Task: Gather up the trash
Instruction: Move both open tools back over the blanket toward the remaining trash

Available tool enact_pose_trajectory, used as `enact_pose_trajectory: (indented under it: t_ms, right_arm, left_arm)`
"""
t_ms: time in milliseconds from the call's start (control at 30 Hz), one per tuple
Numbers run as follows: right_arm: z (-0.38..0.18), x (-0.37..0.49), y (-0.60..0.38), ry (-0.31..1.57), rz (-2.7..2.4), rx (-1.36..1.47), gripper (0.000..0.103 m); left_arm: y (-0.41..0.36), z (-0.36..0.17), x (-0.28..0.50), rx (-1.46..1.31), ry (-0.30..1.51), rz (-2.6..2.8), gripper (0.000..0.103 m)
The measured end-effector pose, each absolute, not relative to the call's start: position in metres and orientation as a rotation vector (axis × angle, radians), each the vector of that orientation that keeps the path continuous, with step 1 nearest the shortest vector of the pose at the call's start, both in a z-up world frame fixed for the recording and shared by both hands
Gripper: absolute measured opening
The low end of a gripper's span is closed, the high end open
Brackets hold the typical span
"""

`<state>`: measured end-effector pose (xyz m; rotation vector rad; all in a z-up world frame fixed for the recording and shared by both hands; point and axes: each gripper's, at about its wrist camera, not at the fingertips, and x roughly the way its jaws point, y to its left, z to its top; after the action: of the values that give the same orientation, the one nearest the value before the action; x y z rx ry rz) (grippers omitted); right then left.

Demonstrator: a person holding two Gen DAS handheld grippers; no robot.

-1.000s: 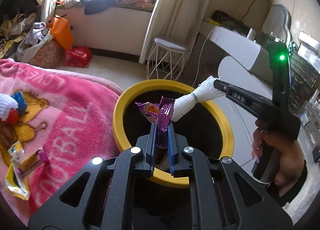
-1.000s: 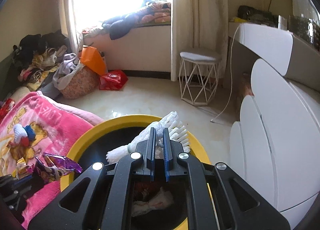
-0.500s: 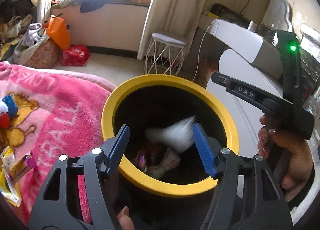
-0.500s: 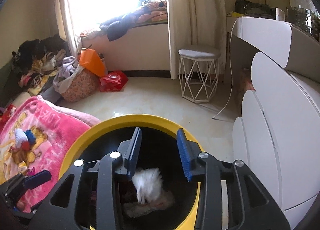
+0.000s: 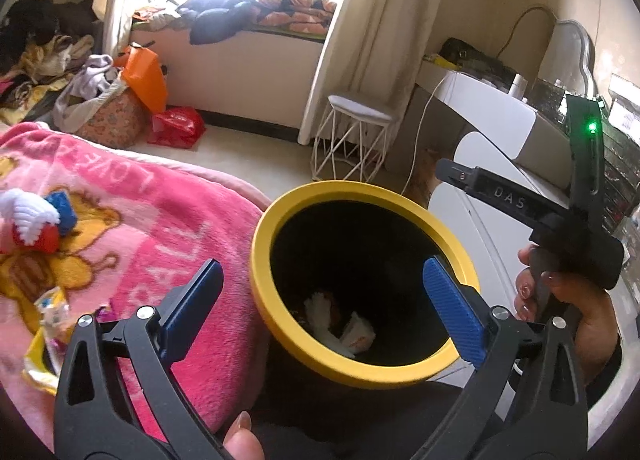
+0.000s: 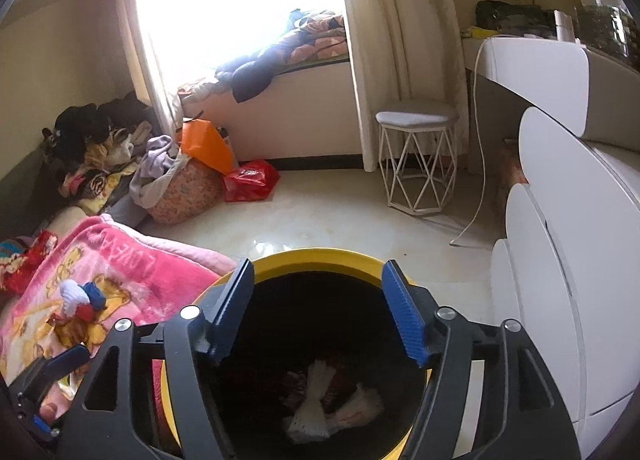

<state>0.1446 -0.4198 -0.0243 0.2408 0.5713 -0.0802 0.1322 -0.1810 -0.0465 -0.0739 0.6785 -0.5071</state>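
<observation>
left gripper (image 5: 320, 300) — jaws spread | right gripper (image 6: 320, 312) — jaws spread

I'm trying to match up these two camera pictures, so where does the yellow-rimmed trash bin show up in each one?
Left wrist: yellow-rimmed trash bin sits centre-right, between the open fingers.
Right wrist: the bin is bottom centre, rim just past the fingertips.
Shared landmark: white wire stool.

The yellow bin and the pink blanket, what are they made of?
The yellow bin: probably plastic, since its rim looks smooth, even and matte. The pink blanket: soft fleece or plush by the look, fuzzy with printed cartoons and letters.
</observation>
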Motion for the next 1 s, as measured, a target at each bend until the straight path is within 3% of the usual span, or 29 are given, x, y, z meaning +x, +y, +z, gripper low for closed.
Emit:
enact_pose_trajectory:
  t_ms: [367,1000]
  right_arm:
    - [-0.011,0.142,-0.39,0.549,-0.012,0.201,0.073]
    - [0.01,0.136,-0.335,0.521,0.171,0.19,0.075]
  left_arm:
    - [-0.153,-0.03,0.113,-0.058,0.625,-0.443,0.092]
    - [-0.087,-0.02,0.104,-0.112,0.576,-0.265,0.092]
